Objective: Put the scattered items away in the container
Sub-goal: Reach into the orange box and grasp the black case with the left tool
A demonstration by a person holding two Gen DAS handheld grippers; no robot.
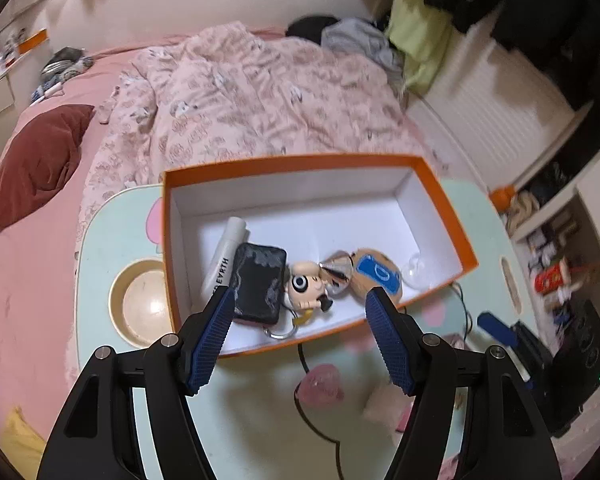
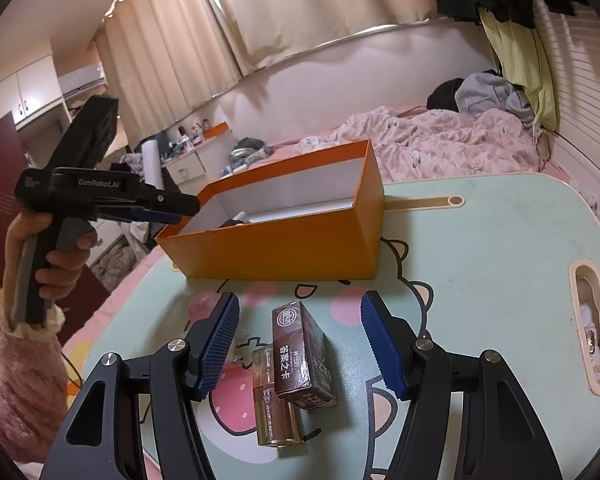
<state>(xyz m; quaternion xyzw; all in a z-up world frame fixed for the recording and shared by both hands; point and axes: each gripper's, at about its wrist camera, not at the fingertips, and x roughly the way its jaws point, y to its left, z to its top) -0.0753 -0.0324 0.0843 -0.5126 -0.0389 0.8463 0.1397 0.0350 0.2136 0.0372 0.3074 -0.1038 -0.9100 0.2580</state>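
An orange box (image 1: 448,208) with a white inside stands on the mint table; it also shows in the right wrist view (image 2: 300,248). In it lie a white tube (image 1: 226,256), a black pouch (image 1: 260,284), a cartoon keychain figure (image 1: 306,286), a tan toy with a blue patch (image 1: 376,274) and a clear piece (image 1: 418,270). My left gripper (image 1: 300,304) is open and empty over the box's near edge. My right gripper (image 2: 298,312) is open above a brown card box (image 2: 300,356) and a clear bottle (image 2: 272,400) on the table. A pink ball (image 1: 320,388) lies on the table.
The mint table (image 2: 480,264) has a cup recess (image 1: 140,300) at left and a slot (image 2: 592,328) at right. A black cable (image 1: 304,360) runs by the box. A bed with a pink quilt (image 1: 260,100) lies behind. Shelves (image 1: 552,264) stand to the right.
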